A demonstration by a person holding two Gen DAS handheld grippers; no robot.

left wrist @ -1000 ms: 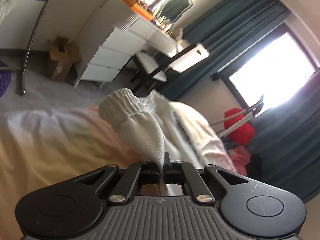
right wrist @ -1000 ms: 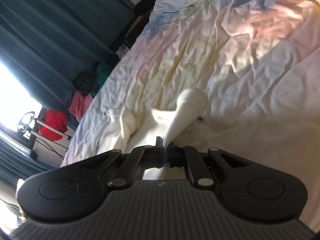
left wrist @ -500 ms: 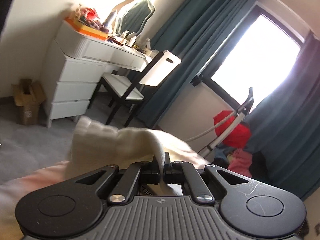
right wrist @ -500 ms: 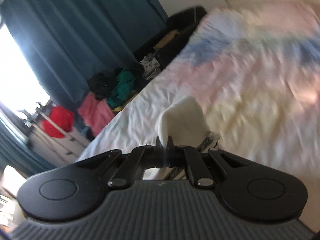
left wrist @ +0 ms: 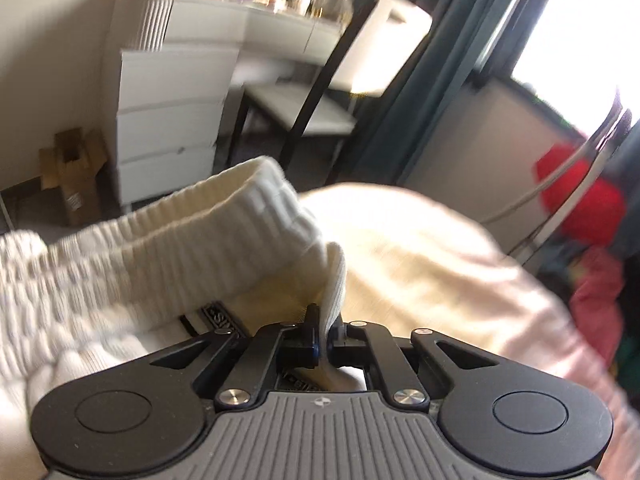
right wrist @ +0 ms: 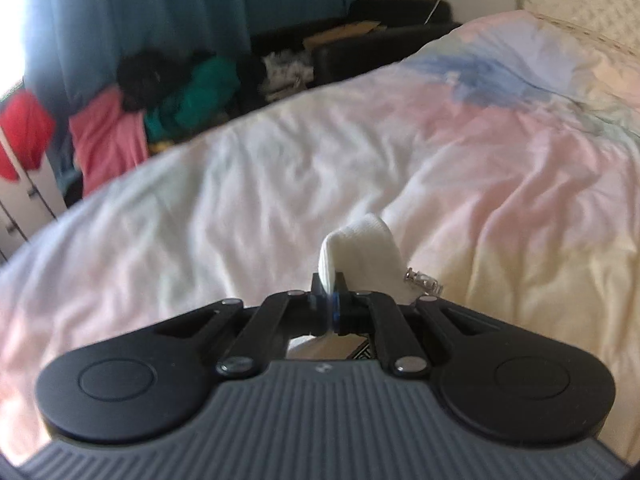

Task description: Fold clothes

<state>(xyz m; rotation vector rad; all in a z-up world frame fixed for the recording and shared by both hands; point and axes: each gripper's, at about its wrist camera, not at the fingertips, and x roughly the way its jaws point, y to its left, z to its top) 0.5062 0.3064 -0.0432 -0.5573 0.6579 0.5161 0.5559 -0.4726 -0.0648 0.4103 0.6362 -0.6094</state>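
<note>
A cream-white garment with a ribbed band (left wrist: 208, 240) is held up in the left wrist view; a dark label shows under the band. My left gripper (left wrist: 325, 328) is shut on the garment's edge. In the right wrist view my right gripper (right wrist: 329, 294) is shut on another fold of the same cream-white garment (right wrist: 362, 246), with a metal zip pull (right wrist: 420, 279) hanging beside it. Both hold the cloth above the pastel bed cover (right wrist: 460, 152).
A white dressing table with drawers (left wrist: 172, 120) and a chair (left wrist: 320, 108) stand beyond the bed. A cardboard box (left wrist: 72, 172) sits on the floor. Red, pink and green clothes (right wrist: 120, 128) pile by the teal curtains. A dark sofa (right wrist: 360, 32) is behind the bed.
Both grippers have lifted and swung with the garment. The left view now faces the drawers closer; the ribbed band has turned sideways. The right view has levelled towards the bed's far side.
</note>
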